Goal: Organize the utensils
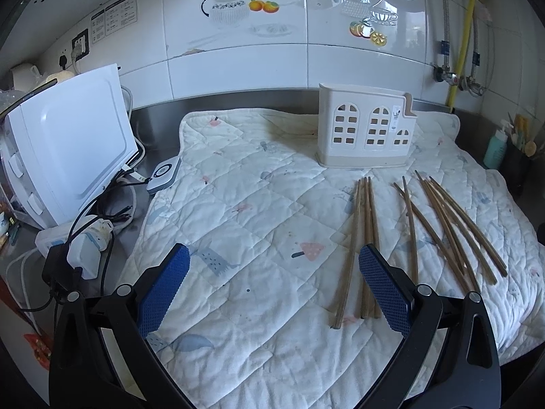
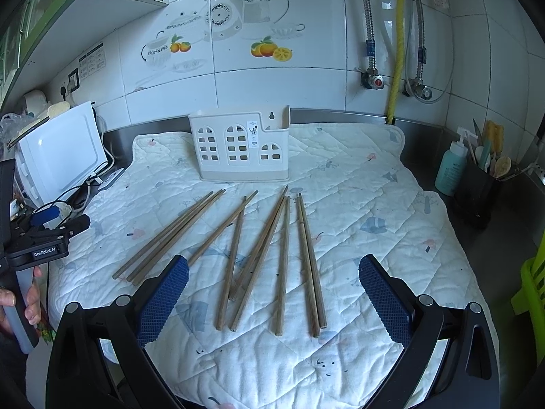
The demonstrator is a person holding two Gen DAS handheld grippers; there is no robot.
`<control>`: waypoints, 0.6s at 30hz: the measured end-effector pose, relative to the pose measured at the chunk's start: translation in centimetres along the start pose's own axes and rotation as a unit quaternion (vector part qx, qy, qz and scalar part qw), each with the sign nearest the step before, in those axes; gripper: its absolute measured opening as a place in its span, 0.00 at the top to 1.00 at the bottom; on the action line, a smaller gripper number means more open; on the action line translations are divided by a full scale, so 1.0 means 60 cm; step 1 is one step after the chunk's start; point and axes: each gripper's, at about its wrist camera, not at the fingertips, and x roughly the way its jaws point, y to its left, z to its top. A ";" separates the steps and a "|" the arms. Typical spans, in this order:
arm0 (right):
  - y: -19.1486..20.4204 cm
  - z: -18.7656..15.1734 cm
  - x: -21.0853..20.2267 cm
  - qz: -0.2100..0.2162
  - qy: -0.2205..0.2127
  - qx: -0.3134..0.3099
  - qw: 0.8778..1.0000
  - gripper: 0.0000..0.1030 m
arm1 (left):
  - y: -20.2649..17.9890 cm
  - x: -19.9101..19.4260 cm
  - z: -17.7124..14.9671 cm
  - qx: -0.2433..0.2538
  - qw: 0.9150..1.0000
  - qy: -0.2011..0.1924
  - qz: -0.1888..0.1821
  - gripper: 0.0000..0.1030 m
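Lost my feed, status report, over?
Left gripper and right gripper open, empty. Chopsticks loose on quilt, holder behind. Nothing blocking.

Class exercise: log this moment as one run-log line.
left hand-held gripper: open, empty | right hand-held gripper: open, empty | brown wooden chopsticks: loose on white quilted mat | beige house-shaped plastic holder: upright behind

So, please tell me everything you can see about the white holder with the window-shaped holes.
The utensil holder is cream-white and looks like plastic, shaped like a house front with arched window cut-outs and a small label. Its taller back wall has a keyhole hanging slot. It stands upright at the far side of the quilted mat, near the tiled wall. Nothing shows above its rim. The chopsticks lie in front, not touching it.
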 end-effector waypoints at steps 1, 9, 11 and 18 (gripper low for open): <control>0.000 0.000 0.000 -0.001 0.001 0.000 1.000 0.06 | 0.001 0.000 0.000 -0.001 1.000 0.000 0.001 0.05; -0.005 -0.004 0.002 -0.003 0.001 0.002 1.000 0.06 | 0.003 0.000 -0.005 0.002 1.000 -0.002 0.001 0.05; -0.008 -0.005 0.003 -0.003 0.003 0.003 1.000 0.06 | 0.003 0.001 -0.008 0.002 1.000 0.000 -0.003 0.05; -0.015 -0.013 0.005 -0.005 0.003 0.007 1.000 0.06 | -0.005 0.009 -0.023 0.013 1.000 0.012 -0.015 0.06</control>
